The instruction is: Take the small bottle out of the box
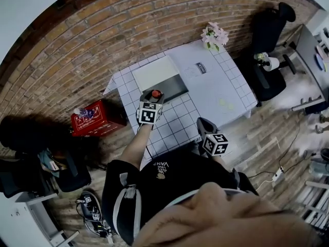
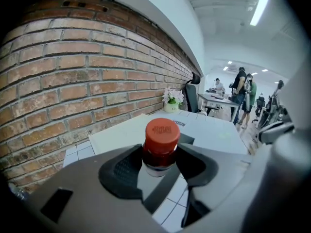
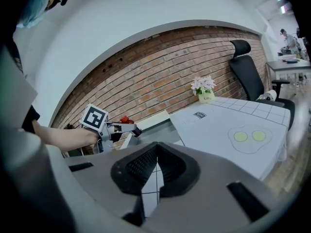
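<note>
- The left gripper is clenched on the small bottle, its pads pressing on both sides just under the red cap; gripping there, I reckon, leaves the widest part above the pads so the bottle can't slide down
- The bottle stands upright in the jaws, cap up, which suits a straight lift out of a box with walls
- From the head view the bottle is raised at the near edge of the box, and the left gripper view shows checked table below the jaws with the box behind, so I judge it is already out, or all but out
- The box sits on the table towards the brick wall, its pale lid flat and its dark inside facing the person; the way in and out is bare
- The right gripper is pressed shut with nothing between its jaws and hangs near the table's front edge, well apart from the box; it looks parked there to keep out of the left one's way
- What remains, by my guess, is carrying the bottle clear and setting it down upright on a bare bit of table, keeping the squeeze firm until it rests
</note>
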### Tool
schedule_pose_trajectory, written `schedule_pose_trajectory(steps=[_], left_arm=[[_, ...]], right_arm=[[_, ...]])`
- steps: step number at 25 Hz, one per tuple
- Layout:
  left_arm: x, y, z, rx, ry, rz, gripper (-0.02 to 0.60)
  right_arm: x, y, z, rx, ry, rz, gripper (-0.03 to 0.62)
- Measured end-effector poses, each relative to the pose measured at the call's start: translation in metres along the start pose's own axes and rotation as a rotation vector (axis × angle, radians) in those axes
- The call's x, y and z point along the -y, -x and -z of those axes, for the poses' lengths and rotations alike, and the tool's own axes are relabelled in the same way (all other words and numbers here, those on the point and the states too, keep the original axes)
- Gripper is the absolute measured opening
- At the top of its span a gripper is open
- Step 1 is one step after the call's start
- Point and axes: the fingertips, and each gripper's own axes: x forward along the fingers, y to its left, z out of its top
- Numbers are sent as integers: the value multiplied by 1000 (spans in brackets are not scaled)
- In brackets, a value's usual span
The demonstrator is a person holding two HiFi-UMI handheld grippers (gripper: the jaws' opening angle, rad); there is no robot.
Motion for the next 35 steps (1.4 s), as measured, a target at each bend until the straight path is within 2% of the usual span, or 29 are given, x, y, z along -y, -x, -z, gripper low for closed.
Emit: schedule_pose_trajectory(steps=[6,14,28,35], left_arm=[[12,20,5,23,-28,60,224],[26,44,15,43,-29,81,224],[81,95,22,81,-30,68,224],[109,120,38,77,-24,62,224]], right_arm=[[-10,18,18,18,-22,50,3],[-10,46,30,28,-31,87,3],[-5,95,27,39,12,50,3],[-1,114,35,41,18,29,3]])
